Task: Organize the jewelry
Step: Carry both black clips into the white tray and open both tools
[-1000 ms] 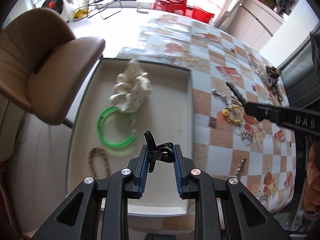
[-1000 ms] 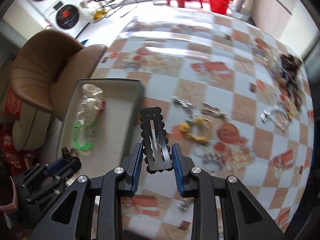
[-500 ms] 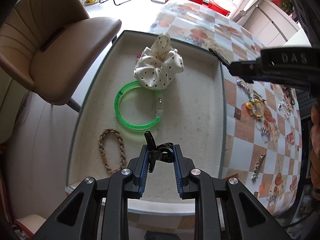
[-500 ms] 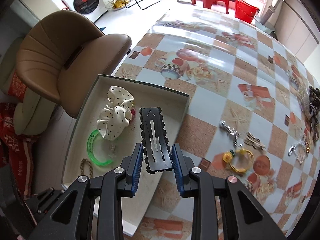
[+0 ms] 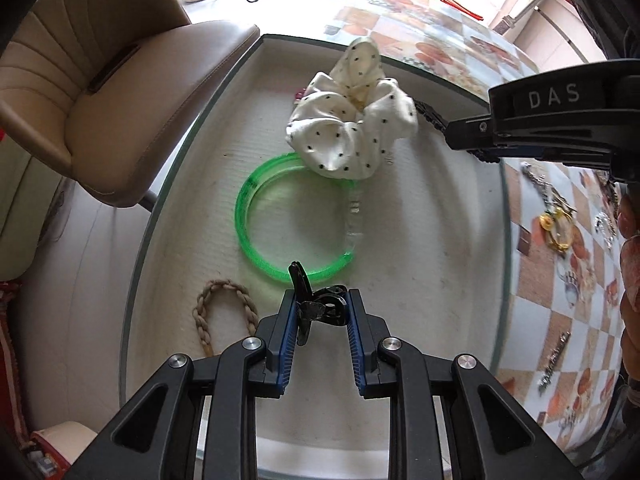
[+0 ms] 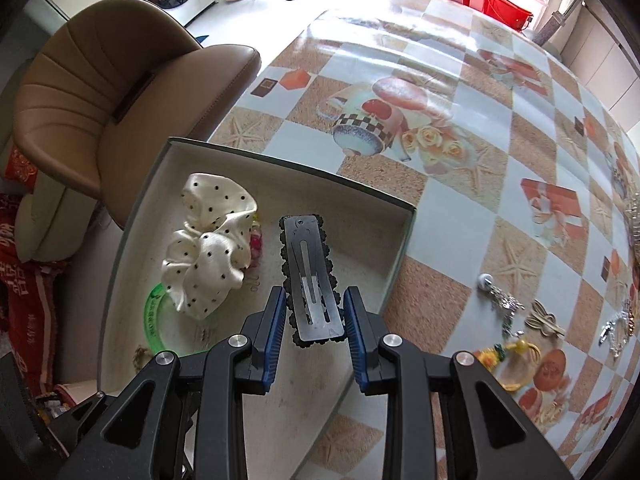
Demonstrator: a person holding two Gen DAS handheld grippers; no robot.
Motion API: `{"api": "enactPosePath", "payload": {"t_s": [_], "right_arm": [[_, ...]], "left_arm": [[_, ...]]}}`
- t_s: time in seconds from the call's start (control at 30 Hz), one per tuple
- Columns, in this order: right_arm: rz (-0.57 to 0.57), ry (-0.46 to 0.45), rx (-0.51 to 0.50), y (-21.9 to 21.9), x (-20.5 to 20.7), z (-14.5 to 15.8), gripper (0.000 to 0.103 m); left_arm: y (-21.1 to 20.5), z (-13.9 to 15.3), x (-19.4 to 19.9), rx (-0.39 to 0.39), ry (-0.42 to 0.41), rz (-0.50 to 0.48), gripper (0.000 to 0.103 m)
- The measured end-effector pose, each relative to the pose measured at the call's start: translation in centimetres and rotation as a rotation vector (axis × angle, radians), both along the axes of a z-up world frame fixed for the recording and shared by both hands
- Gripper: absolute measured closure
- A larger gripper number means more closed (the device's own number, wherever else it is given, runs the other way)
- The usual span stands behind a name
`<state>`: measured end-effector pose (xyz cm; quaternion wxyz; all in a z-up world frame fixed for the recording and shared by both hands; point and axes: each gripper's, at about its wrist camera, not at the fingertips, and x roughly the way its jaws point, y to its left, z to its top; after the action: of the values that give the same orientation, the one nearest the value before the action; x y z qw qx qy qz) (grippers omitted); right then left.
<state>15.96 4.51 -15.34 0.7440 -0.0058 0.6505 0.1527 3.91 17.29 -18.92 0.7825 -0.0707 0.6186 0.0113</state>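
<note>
My left gripper point(image 5: 322, 310) is shut on a small black claw clip point(image 5: 316, 304) and holds it over the near part of the shallow beige tray point(image 5: 192, 148). The tray holds a white dotted scrunchie point(image 5: 352, 132), a green bangle point(image 5: 256, 236) and a braided brown hair tie point(image 5: 222, 312). My right gripper point(image 6: 314, 314) is shut on a black scalloped snap hair clip point(image 6: 310, 280), held over the tray's point(image 6: 396, 260) right part beside the scrunchie point(image 6: 208, 252). The right gripper also shows in the left wrist view point(image 5: 472, 140).
Loose jewelry lies on the checked tablecloth right of the tray: a yellow flower piece point(image 6: 516, 354), silver chains point(image 6: 500, 296) and a gold clip point(image 6: 544, 320). A brown chair point(image 6: 100, 92) stands close at the tray's left side.
Both grippers moved in over the tray and lower, each still holding its clip. The right gripper came from the table side to beside the scrunchie.
</note>
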Motion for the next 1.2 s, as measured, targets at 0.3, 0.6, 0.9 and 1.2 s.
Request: {"api": "enactPosePath", "payload": {"t_s": [0.3,0.6,0.9,1.2], "right_arm": [[-0.013,0.043,-0.008,0.4,0.7,-2.7,0.070],[-0.014,0.081,0.017,0.6,0.8,-3.7,0.059],[-0.049,0.040,0.076,0.3,0.8,-0.1,0.034],[-0.120,0.020,0.100,-3.3,-2.5,3.6,0.028]], "left_arm": [[-0.4,-0.6,0.1,0.059,-0.001,-0.006,0.076],[-1.2,-0.1,-0.2,0.080,0.025,-0.009,0.076],[-1.4,1.2,0.2,0.096,0.031,-0.007,0.075],[-0.9,2.6,0.0,0.121,0.014,0.005,0.012]]}}
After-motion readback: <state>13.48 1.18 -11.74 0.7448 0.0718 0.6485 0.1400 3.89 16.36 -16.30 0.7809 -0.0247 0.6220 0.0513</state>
